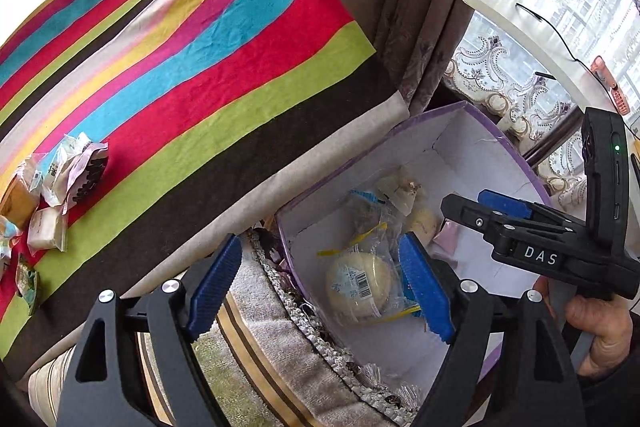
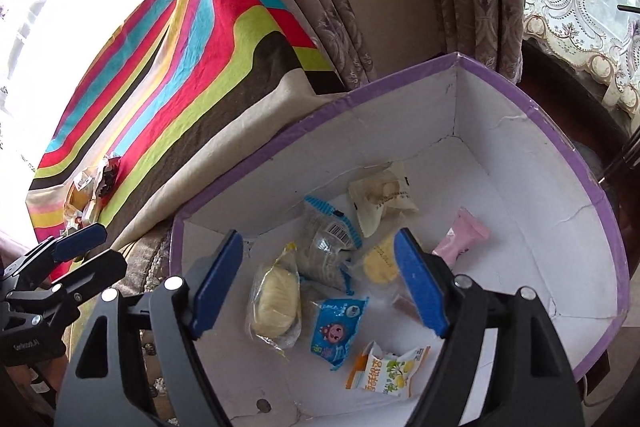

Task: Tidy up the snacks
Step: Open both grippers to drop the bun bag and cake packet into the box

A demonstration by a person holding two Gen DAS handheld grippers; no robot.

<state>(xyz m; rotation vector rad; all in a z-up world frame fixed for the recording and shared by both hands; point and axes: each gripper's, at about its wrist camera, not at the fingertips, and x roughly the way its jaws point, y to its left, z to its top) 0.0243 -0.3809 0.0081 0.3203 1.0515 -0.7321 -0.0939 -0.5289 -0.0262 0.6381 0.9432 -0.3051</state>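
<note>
Both grippers empty over the box; remaining snacks lie far left.

My left gripper (image 1: 320, 283) and right gripper (image 2: 320, 283) stand spread, pinching nothing, above the purple-rimmed box (image 2: 520, 99) holding wrapped snacks (image 2: 276, 299). The unsorted snack pile (image 1: 60, 183) rests on the striped cloth (image 1: 224, 39), well apart to the left; I judge my left gripper nearer.

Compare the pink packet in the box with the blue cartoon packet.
The pink packet is plain and lies near the box's right wall; the blue cartoon packet bears a printed character and lies nearer the middle. The pink one is slim and elongated, the blue one squarer. Both lie sealed on the box floor.
</note>
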